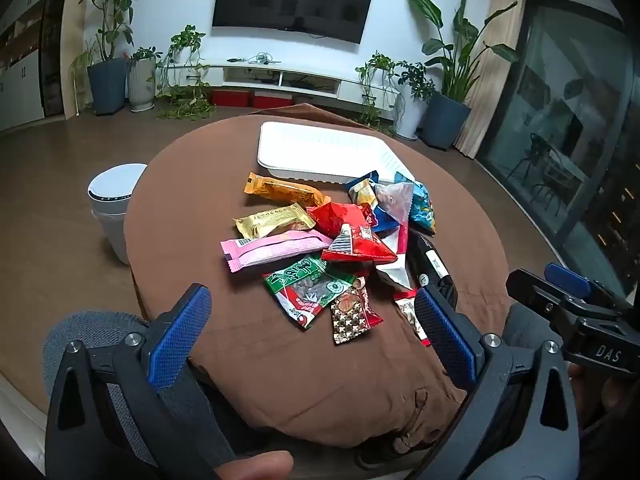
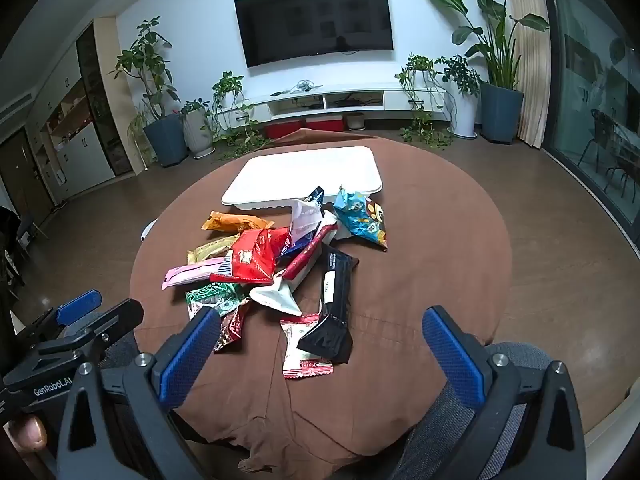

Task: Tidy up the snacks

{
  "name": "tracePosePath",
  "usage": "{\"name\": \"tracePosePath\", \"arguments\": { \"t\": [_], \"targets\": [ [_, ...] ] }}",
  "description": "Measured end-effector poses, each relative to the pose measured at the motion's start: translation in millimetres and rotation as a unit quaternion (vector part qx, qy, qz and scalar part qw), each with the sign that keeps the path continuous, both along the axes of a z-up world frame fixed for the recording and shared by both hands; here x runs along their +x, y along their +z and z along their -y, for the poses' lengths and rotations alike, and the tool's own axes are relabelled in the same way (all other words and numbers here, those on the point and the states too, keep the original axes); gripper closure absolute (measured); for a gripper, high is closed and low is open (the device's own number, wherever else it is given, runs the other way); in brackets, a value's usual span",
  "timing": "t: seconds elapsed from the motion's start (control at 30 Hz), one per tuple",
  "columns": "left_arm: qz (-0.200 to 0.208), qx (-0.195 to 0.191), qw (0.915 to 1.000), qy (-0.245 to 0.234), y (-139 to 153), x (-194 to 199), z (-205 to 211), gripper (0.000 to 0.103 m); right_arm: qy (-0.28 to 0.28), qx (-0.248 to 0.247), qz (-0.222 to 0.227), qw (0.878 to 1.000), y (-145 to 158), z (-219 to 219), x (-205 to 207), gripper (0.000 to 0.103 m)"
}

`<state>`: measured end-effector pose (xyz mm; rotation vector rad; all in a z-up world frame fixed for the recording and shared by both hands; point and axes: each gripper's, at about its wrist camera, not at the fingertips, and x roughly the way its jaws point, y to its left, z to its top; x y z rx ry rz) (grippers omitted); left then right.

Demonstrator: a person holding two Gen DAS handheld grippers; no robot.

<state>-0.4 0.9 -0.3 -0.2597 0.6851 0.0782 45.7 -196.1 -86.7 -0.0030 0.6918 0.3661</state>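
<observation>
Where plants line the wall, brown-clothed table (image 1: pixel 180 216), white tray (image 1: pixel 320 152), snack packets (image 2: pixel 256 260).

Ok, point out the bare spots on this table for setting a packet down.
Bare brown cloth lies right of the black packet, out to the table edge. The white tray looks empty. A narrower strip runs left of the pink packet. The middle is crowded with overlapping snacks.

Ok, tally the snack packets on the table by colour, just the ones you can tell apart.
Orange packet: 1
Gold packet: 1
Pink packet: 1
Green packet: 1
Black packet: 1
Light blue packet: 1
Total: 6 clear; the overlapping red, white and dark blue ones cannot be counted.
</observation>
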Motion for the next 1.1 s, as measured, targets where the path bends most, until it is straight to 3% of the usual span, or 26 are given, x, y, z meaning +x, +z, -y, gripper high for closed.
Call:
{"name": "tracePosePath", "arguments": {
  "t": [1.1],
  "targets": [
    [-0.006,0.012,0.9999,-0.002,-4,2,7,0.0,0.0,-0.002,-0.002,1.0,-1,0,1,0.0]
  ]
}}
